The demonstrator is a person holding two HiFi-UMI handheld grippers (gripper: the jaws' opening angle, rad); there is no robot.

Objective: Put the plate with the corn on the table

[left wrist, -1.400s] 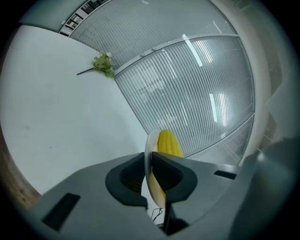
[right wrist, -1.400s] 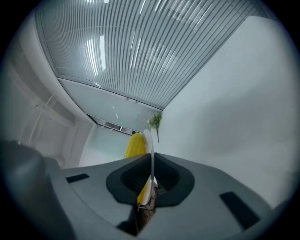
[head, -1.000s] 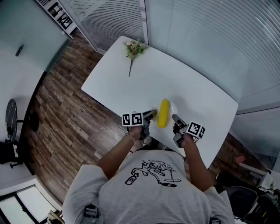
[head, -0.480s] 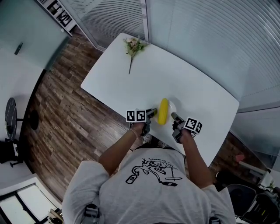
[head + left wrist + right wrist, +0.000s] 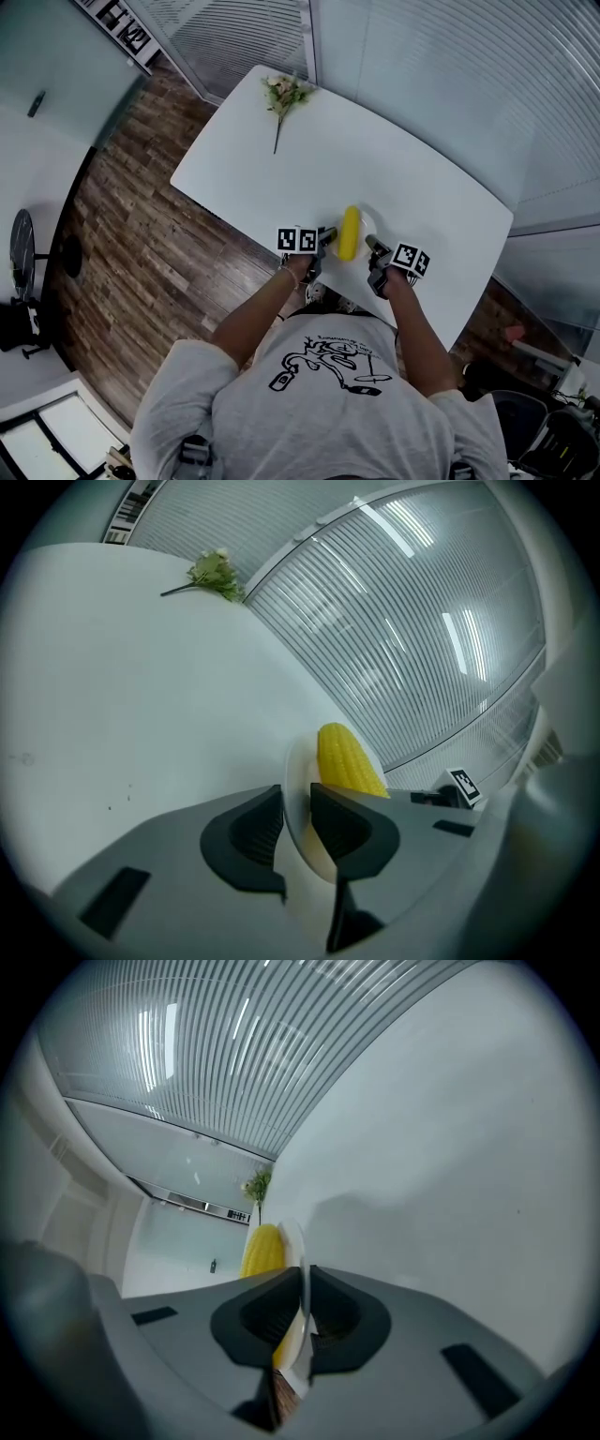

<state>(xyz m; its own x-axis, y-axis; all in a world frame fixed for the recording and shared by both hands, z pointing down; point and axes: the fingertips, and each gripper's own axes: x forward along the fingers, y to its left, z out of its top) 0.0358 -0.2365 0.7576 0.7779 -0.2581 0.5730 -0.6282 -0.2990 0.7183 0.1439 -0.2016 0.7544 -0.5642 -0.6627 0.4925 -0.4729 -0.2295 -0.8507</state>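
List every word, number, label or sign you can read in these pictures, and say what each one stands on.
No readable words or numbers anywhere.
Left marker cube and right marker cube: black-and-white square patterns, not letters.
Shirt print: a line drawing; any lettering is too small to read.
White rack in the head view's top left corner: dark marks, too small to read.

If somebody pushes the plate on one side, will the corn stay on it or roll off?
The corn is round and lies loose, so a sharp push would probably start it rolling. The plate looks shallow with a low rim, so it may not stop the corn. The table looks smooth, so the plate would likely slide easily.
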